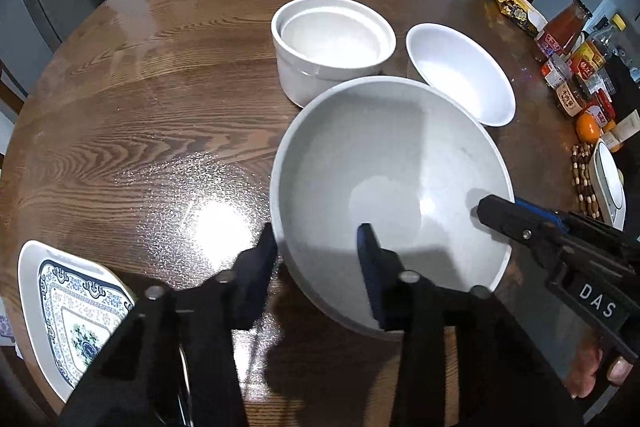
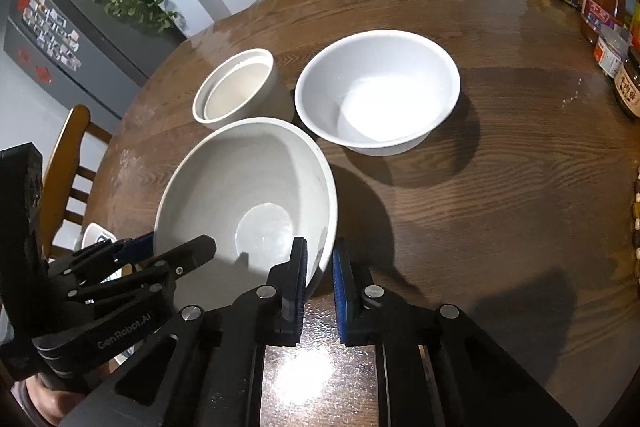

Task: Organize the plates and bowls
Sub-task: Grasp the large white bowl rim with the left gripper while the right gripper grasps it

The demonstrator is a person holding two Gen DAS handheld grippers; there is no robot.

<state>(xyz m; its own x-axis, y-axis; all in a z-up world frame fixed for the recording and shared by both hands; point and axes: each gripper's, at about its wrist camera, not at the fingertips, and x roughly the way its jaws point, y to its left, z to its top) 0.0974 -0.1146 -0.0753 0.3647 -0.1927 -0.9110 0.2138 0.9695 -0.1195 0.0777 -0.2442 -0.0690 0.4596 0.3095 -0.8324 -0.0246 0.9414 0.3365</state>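
Both grippers clamp the big grey bowl's rim, one on each side.
Left wrist view: left gripper (image 1: 318, 247) narrowed on big grey bowl (image 1: 390, 163) near-left rim; straight-walled white bowl (image 1: 332, 47) behind it.
Right wrist view: right gripper (image 2: 320, 263) nearly closed, pinching the bowl's right rim; white bowl (image 2: 378, 89) behind-right of it.

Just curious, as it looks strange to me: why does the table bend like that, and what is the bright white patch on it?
Left wrist view: the fisheye lens curves the table, and lamp glare whitens the wood left of the grey bowl. Right wrist view: the same curving; the glare lies low between the gripper's arms, and the white bowl casts a hard shadow.
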